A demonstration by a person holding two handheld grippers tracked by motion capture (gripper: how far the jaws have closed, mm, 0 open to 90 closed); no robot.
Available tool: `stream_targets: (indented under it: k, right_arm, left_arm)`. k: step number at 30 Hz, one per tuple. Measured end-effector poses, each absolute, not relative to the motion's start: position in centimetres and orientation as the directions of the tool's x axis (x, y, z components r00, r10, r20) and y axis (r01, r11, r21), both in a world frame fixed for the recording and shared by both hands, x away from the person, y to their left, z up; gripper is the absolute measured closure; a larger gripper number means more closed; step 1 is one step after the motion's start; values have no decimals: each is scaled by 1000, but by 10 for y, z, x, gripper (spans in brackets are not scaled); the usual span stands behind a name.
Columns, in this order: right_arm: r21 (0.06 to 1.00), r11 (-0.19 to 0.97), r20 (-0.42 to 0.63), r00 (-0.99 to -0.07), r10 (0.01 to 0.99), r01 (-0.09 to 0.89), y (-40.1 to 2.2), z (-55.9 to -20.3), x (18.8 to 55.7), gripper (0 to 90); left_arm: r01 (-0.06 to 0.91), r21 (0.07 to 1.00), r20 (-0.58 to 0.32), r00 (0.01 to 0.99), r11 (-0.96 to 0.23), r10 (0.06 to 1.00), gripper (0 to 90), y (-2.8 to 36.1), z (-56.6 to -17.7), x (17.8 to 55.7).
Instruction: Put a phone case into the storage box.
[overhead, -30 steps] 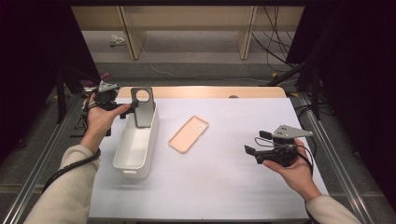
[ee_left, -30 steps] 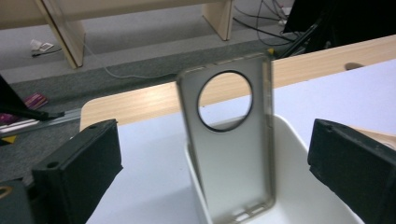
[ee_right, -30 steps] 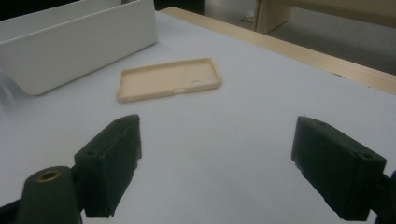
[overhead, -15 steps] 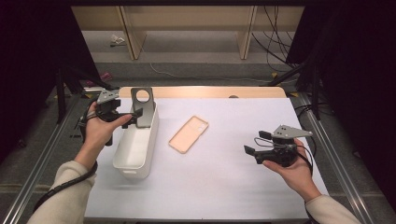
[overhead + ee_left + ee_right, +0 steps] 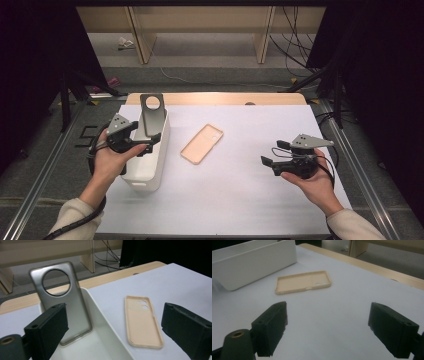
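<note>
While the grey phone case (image 5: 62,302) with its round camera cut-out stands leaning against the far end wall of the white bin (image 5: 159,150), free of any grip, the left gripper (image 5: 142,145) sits just beside it over the bin, its jaws wide and just closing a little with nothing between them. This looks like the release step of stowing it. Next, I judge, comes the beige phone case (image 5: 202,143) lying flat on the white table (image 5: 240,200) between bin and right gripper (image 5: 267,164), whose jaws are open and empty; its thin rim calls for a low, level pinch.
</note>
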State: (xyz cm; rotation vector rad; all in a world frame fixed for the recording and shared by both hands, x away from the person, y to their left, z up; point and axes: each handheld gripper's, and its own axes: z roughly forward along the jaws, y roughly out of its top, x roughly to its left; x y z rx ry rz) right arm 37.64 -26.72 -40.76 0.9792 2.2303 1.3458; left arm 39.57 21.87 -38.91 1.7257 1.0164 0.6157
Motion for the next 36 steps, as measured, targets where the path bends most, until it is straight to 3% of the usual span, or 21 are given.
stream_targets:
  k: [15,36]
  right_arm:
    - [873,310,49,-699,713,377,-266,-408,376,166]
    - [875,308,51,-703,710,374,-265,-408,378,165]
  left_arm:
    - [284,942,-26,598,-181,801,90,195,-398,351]
    - [289,927,2,633,-239,774,114,186,-417,337]
